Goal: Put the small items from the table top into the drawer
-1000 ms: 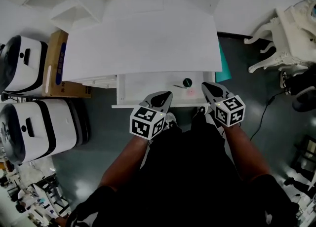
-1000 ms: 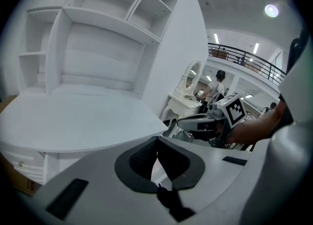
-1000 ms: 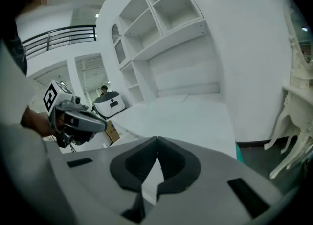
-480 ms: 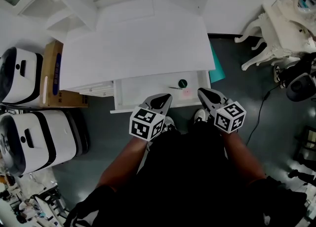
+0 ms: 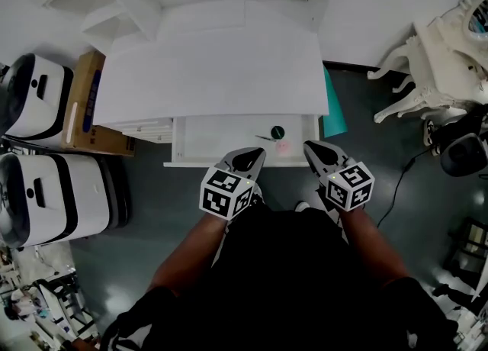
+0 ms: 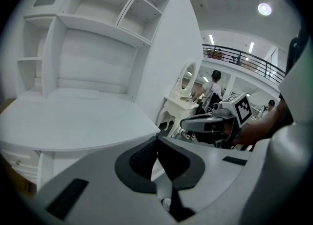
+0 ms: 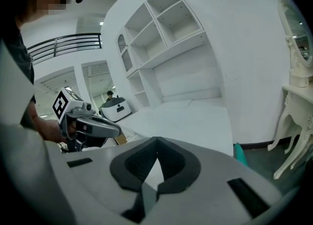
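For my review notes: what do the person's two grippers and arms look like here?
Both the left gripper and right gripper are light grey wedges tapering to tongs lined with black ribbed pads. Each carries a white cube printed with black square markers. The person wears black; the forearms are uncovered.

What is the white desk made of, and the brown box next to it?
The desk looks like painted or laminated wood board: it is flat, smooth and evenly matt white with straight edges. Which of the two it is, I cannot tell. The brown box looks like cardboard, with dull tan faces and folded edges.
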A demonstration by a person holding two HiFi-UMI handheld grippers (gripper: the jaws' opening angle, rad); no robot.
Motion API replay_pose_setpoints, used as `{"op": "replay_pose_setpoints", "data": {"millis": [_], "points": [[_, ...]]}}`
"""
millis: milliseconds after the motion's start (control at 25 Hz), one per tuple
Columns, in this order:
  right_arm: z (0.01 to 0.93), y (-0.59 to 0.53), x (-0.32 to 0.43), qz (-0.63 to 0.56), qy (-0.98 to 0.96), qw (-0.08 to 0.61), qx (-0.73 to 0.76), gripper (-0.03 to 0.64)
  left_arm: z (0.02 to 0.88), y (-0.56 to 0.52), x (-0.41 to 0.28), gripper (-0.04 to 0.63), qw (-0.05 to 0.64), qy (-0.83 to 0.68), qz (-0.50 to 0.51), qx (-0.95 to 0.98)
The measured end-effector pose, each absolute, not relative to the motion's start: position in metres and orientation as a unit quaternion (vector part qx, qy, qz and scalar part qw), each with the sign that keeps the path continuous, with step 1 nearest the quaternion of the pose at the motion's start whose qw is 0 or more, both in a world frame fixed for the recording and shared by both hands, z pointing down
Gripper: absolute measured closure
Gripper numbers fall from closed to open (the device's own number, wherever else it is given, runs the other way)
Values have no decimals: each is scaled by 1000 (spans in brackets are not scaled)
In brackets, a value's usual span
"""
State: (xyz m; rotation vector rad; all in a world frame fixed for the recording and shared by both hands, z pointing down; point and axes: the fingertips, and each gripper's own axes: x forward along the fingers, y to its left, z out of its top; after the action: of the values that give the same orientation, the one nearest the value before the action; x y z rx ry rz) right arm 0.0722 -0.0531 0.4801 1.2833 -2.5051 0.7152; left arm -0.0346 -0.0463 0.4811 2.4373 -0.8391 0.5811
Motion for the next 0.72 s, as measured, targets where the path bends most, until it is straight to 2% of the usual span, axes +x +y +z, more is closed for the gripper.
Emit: {"op": "replay_pose_setpoints", "data": {"millis": [400,720], "points": [[475,-16,120,251,-875,123,395,591,469,-13,22,584,249,-346,200,882],[473,11,153,251,-886,115,372,591,464,21,38,584,248,-395,190,864]]}}
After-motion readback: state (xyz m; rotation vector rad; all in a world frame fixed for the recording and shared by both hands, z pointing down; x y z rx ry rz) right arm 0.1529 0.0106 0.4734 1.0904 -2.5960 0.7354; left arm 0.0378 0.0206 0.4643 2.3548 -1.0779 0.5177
